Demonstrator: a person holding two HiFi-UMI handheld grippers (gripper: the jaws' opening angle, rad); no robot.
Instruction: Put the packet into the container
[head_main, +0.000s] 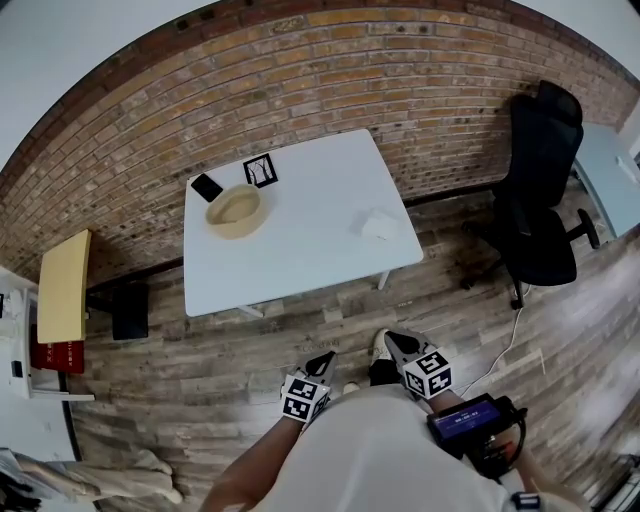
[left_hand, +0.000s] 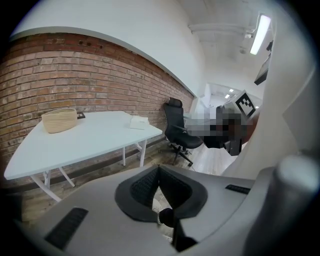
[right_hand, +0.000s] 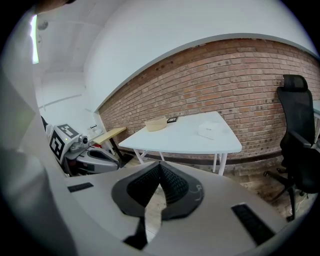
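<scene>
Work has not begun: the white packet (head_main: 380, 226) lies near the surface's (head_main: 300, 262) right edge, the round container (head_main: 236, 211) empty by its far left corner. Both the left tool (head_main: 320, 362) and the right tool (head_main: 402, 347) are closed, empty, well short of the surface.

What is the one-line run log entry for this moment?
left tongs: shut, empty | right tongs: shut, empty | packet: on table, apart from container | task: not started
</scene>
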